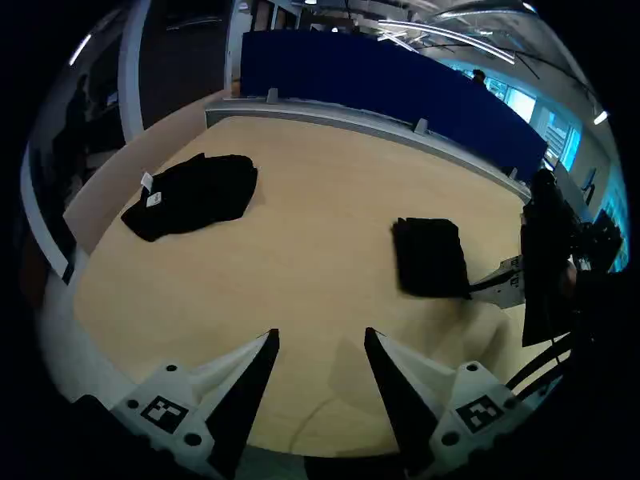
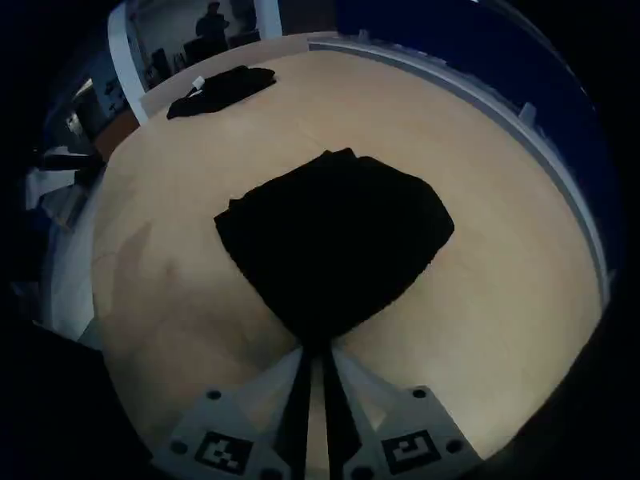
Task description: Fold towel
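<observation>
Right gripper [image 2: 317, 352] low over the table [image 2: 512, 272], fingers drawn almost together, tips pinching the near corner of the black towel [image 2: 336, 232]. The towel lies flat in a rough folded block, tapering to that pinched corner. Far off, upper left, a second dark cloth [image 2: 228, 90] with a white tag [image 2: 198, 82]. A blue partition [image 2: 480, 40] lines the far edge.

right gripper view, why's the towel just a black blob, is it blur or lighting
Right gripper view: dim exposure leaves the folded black towel without fold detail, edges fairly sharp; soft shadow on the light wooden table. Left gripper view: the towel looks slightly smeared; ceiling light strips glare; fisheye curves the table's edge.
</observation>
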